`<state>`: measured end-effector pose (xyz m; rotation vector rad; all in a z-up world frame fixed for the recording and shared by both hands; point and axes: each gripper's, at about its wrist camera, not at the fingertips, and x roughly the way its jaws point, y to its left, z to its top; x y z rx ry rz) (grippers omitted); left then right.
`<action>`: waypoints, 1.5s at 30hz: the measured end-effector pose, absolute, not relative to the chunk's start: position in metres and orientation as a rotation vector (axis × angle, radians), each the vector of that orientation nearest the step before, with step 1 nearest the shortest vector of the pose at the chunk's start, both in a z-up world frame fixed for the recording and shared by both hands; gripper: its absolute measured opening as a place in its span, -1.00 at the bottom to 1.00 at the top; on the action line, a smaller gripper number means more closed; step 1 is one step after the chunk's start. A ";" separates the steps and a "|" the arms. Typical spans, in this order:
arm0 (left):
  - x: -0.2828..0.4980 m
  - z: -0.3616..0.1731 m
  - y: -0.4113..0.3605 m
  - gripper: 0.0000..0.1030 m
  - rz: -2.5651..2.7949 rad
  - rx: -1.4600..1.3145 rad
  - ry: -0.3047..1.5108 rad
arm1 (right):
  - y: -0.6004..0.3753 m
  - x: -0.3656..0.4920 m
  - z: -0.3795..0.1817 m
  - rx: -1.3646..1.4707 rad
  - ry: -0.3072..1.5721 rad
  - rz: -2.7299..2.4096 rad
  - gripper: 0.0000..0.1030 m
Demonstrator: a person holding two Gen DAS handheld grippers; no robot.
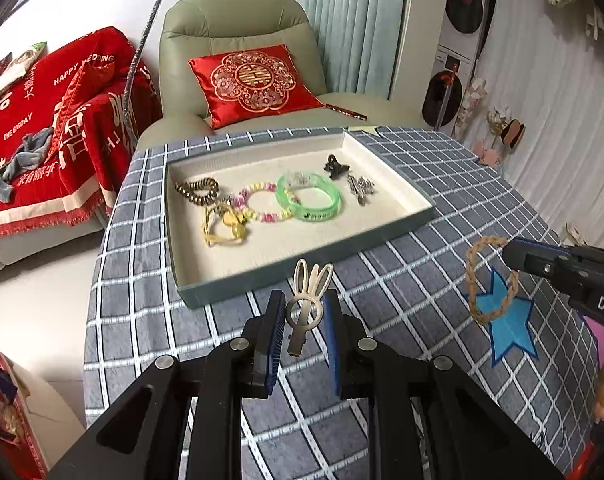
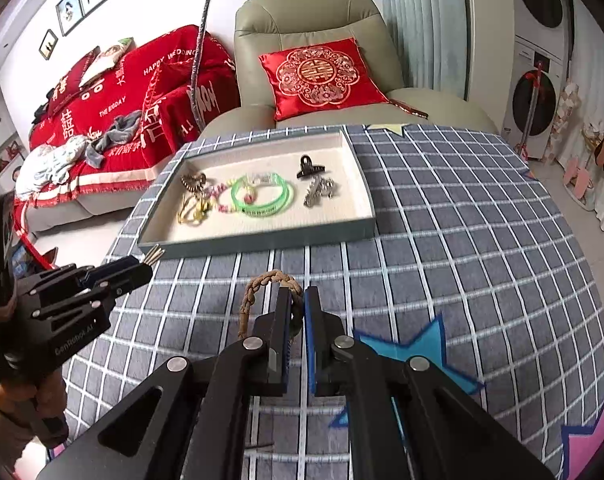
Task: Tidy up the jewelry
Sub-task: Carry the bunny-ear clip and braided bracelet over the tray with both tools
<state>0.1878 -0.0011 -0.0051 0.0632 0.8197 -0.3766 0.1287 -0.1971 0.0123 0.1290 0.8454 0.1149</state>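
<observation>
1. My left gripper (image 1: 303,320) is partly closed around a silver bunny-ear hair clip (image 1: 306,304), just in front of the tray (image 1: 302,274).
2. My right gripper (image 2: 298,312) is squeezed almost tight on a brown braided bracelet (image 2: 262,284), also in front of the tray, above the checked tablecloth (image 2: 441,240).
3. Inside the tray lie a green bangle (image 1: 309,198), a pink and yellow bead bracelet (image 1: 262,204), a brown bead bracelet (image 1: 198,190), a yellow string bracelet (image 1: 224,226), a black claw clip (image 1: 335,166) and silver clips (image 1: 359,188).
4. Nothing stands between my grippers and the tray.
5. Behind the tray sits a green armchair (image 1: 238,20) with a red cushion (image 1: 254,82).
6. The silver clips are too small to tell apart.
</observation>
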 end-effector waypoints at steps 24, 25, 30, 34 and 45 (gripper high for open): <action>0.267 0.001 -0.007 -0.34 -0.247 0.049 0.784 | -0.205 0.248 0.027 0.194 0.826 0.116 -0.86; 0.271 0.002 -0.007 -0.34 -0.236 0.041 0.778 | -0.205 0.254 0.026 0.198 0.829 0.112 -0.86; 0.291 0.007 -0.009 -0.34 -0.200 0.022 0.753 | -0.207 0.277 0.020 0.219 0.833 0.104 -0.87; 0.311 0.007 -0.007 -0.34 -0.167 0.009 0.752 | -0.207 0.295 0.012 0.222 0.843 0.090 -0.87; 0.344 -0.023 -0.010 -0.34 -0.131 0.039 0.824 | -0.213 0.328 -0.021 0.256 0.883 0.060 -0.87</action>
